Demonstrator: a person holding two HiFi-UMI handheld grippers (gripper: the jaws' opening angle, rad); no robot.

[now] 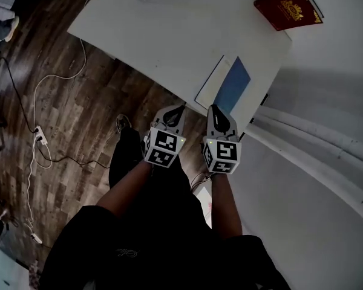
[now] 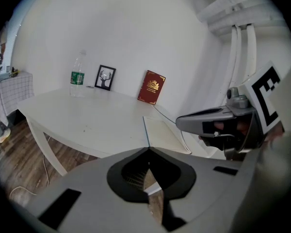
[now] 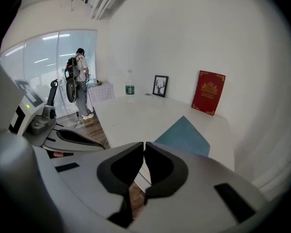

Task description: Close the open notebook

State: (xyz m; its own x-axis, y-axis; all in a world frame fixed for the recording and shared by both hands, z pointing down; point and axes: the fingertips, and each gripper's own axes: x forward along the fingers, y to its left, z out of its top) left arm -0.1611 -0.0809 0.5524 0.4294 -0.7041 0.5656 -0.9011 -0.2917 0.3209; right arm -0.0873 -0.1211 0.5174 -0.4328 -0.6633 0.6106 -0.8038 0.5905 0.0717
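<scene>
At the near edge of the table (image 1: 169, 35), lying open: notebook (image 1: 225, 83). Just off that edge — left gripper (image 1: 178, 109) and right gripper (image 1: 215, 109), both empty, jaws pressed together, likely to slide under a cover.

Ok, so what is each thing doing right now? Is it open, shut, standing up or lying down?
notebook: open, lying flat on the table, near its edge.
red book: closed, standing against the wall.
bottle: standing upright.
picture frame: standing up.
left gripper: jaws together, nothing in them.
right gripper: jaws together, nothing in them.
</scene>
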